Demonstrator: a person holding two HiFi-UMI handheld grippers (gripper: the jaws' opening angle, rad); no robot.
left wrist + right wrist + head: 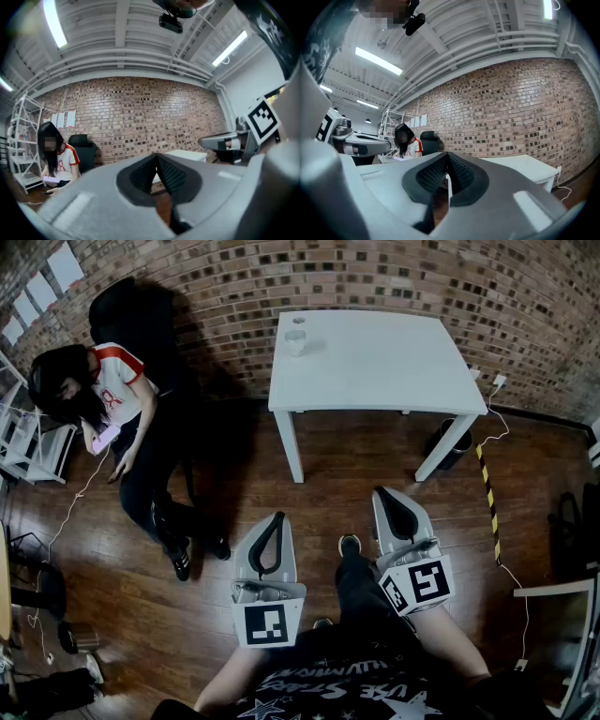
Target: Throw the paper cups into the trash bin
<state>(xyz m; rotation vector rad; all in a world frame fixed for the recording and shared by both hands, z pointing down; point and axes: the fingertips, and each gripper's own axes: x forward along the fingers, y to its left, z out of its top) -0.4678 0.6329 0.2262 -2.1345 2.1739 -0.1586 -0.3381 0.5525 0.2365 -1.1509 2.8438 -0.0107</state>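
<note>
1. The trash bin (454, 444) is partly hidden behind a leg of the table (375, 362).
2. The paper cup (296, 341) is too small to show its inside.
3. The shelf (26, 448) is cut off at the left edge.

Paper cup (296, 340) on table's (384, 362) far-left corner

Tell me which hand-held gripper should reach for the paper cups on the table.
Left, probably. The paper cups stand at the table's left corner, more nearly ahead of the left hand-held gripper; the right hand-held gripper points further right. Both are shut and empty.
</note>
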